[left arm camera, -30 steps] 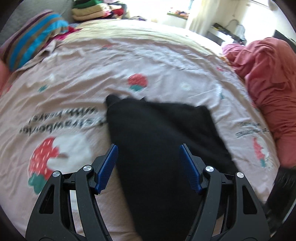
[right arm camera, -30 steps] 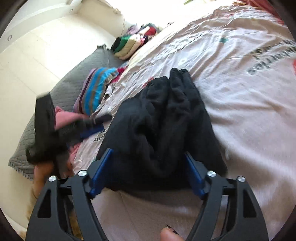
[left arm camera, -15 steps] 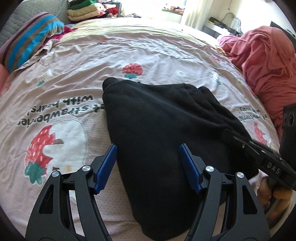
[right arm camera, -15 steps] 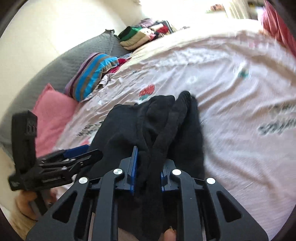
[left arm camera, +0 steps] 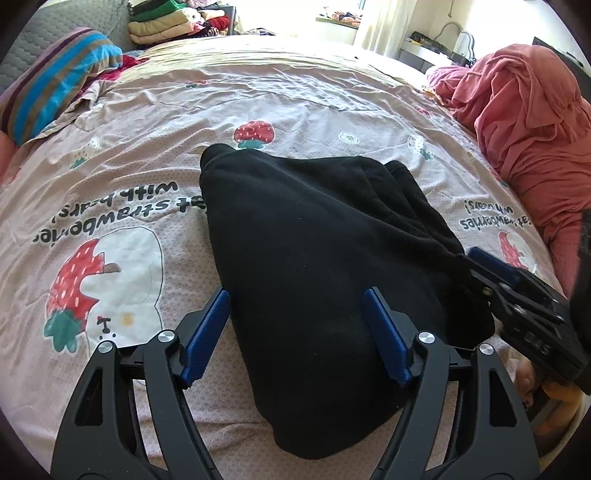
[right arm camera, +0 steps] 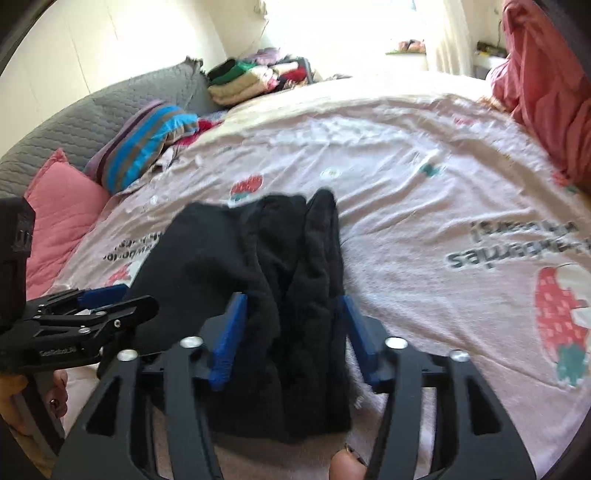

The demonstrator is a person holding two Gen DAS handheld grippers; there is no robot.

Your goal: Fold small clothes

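A black garment point(left arm camera: 325, 251) lies partly folded on the pink strawberry-print bedsheet point(left arm camera: 295, 96). My left gripper point(left arm camera: 295, 332) hovers over its near end, jaws opening, the cloth spread below and between the blue fingers point(left arm camera: 207, 332) without being pinched. In the right wrist view the garment's point(right arm camera: 258, 266) right side is bunched into thick folds. My right gripper point(right arm camera: 291, 339) straddles those folds, jaws opening, with its pads standing off the cloth. Each gripper shows in the other's view: the right gripper point(left arm camera: 517, 291) at the garment's right edge, the left gripper point(right arm camera: 92, 317) at its left edge.
A striped pillow point(left arm camera: 55, 96) and a stack of folded clothes point(left arm camera: 166, 22) lie at the bed's far left. A heap of red-pink fabric point(left arm camera: 524, 129) fills the right side. A pink cushion point(right arm camera: 62, 206) leans on the grey quilted headboard point(right arm camera: 92, 122).
The right gripper closed on the garment's bunched folds half a second ago and has now spread apart around them, rolling upright. The left gripper's jaws widened a little.
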